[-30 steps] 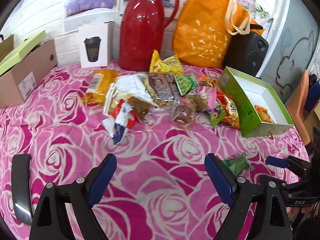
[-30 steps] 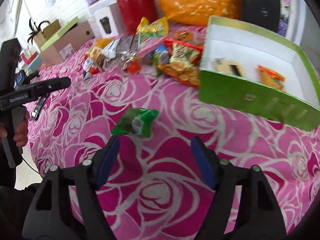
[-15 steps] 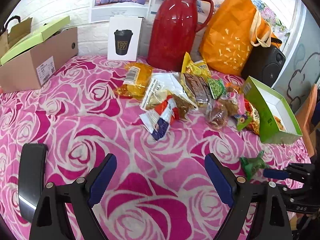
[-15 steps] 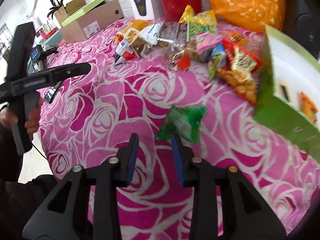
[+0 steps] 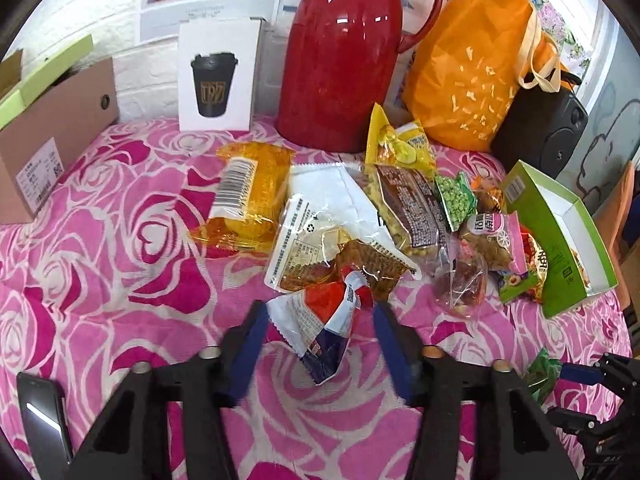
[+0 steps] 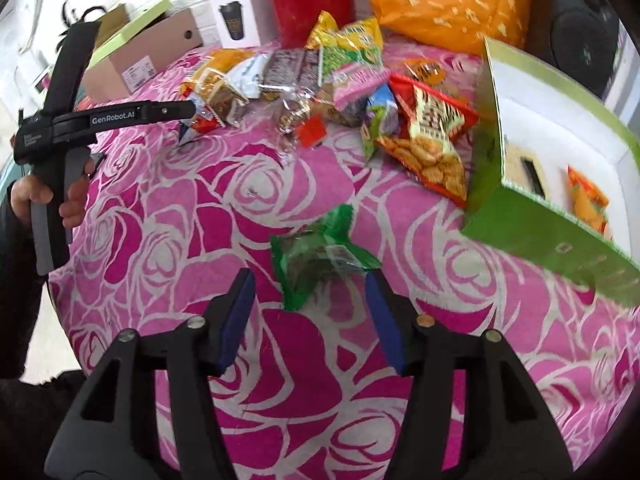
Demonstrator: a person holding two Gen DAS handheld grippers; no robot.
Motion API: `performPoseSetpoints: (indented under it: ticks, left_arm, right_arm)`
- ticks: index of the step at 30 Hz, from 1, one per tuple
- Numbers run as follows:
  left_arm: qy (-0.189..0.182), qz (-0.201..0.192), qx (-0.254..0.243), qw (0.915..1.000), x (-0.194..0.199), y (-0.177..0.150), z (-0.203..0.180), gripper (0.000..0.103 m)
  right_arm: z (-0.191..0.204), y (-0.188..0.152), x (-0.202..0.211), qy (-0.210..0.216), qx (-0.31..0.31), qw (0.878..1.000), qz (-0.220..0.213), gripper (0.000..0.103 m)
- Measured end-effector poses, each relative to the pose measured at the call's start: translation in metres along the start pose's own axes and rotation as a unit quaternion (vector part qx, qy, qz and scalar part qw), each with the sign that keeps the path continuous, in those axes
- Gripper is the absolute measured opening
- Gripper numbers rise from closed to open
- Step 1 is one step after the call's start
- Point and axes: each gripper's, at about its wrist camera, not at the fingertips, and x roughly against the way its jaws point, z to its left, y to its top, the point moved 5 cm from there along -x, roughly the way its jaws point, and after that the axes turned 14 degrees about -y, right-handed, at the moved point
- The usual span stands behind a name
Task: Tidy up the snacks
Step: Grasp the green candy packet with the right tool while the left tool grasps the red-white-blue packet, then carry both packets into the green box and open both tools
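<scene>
A red, white and blue snack packet (image 5: 324, 328) lies at the near edge of the snack pile (image 5: 360, 216), between the blue pads of my left gripper (image 5: 320, 344), which is open around it. In the right wrist view a green packet (image 6: 316, 256) lies alone on the pink rose cloth, just ahead of my open right gripper (image 6: 310, 312). The green box (image 6: 540, 232) stands to its right with two packets inside. That box (image 5: 560, 232) also shows in the left wrist view, as does the green packet (image 5: 544, 372) at lower right.
A red thermos (image 5: 344, 60), an orange bag (image 5: 472, 68), a black speaker (image 5: 544, 128), a white cup carton (image 5: 218, 76) and a cardboard box (image 5: 52, 140) line the back. A phone (image 5: 40, 420) lies near the table's front left edge. A hand (image 6: 40, 200) holds the left gripper.
My left gripper moved forward to the red, white and blue packet and its jaws narrowed around it. My right gripper narrowed, then opened again, closer to the green packet.
</scene>
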Motion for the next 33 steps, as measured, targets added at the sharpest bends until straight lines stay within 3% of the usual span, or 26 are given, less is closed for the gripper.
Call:
performPoseSetpoints:
  ticks: [5,9,12,17,23,24,30,33]
  left_arm:
    - [-0.010,0.017,0.010,0.9998,-0.009,-0.003,0.000,0.029]
    - [-0.037,0.028,0.012,0.9989,-0.010,-0.006,-0.010,0.029]
    - [-0.019,0.022,0.006,0.9996,-0.007,-0.006,-0.012,0.030]
    - [-0.007,0.016,0.021,0.9996,-0.009,-0.002,-0.001,0.041]
    - [-0.002,0.025,0.015,0.9996,-0.016,-0.002,-0.002,0.041]
    - [0.000,0.028,0.015,0.9995,-0.020,-0.003,-0.002,0.042]
    - [0.005,0.039,0.010,0.9992,-0.021,-0.004,-0.006,0.038]
    - [0.008,0.020,-0.002,0.9998,-0.001,-0.001,-0.018,0.034]
  right_arm:
    - [-0.002,0.000,-0.011,0.015,-0.034,0.999,0.024,0.058]
    - [0.003,0.010,-0.018,0.023,-0.049,0.998,0.021,0.058]
    - [0.005,0.018,-0.021,0.026,-0.063,0.998,0.015,0.058]
    - [0.004,0.018,-0.020,0.017,-0.066,0.998,0.012,0.058]
    - [0.000,0.017,-0.029,0.023,-0.082,0.996,0.017,0.039]
    - [0.001,0.017,-0.030,0.023,-0.081,0.996,0.017,0.030]
    - [0.003,0.018,-0.019,0.023,-0.074,0.997,-0.004,0.029]
    - [-0.001,0.021,-0.002,0.021,-0.074,0.997,-0.029,0.029]
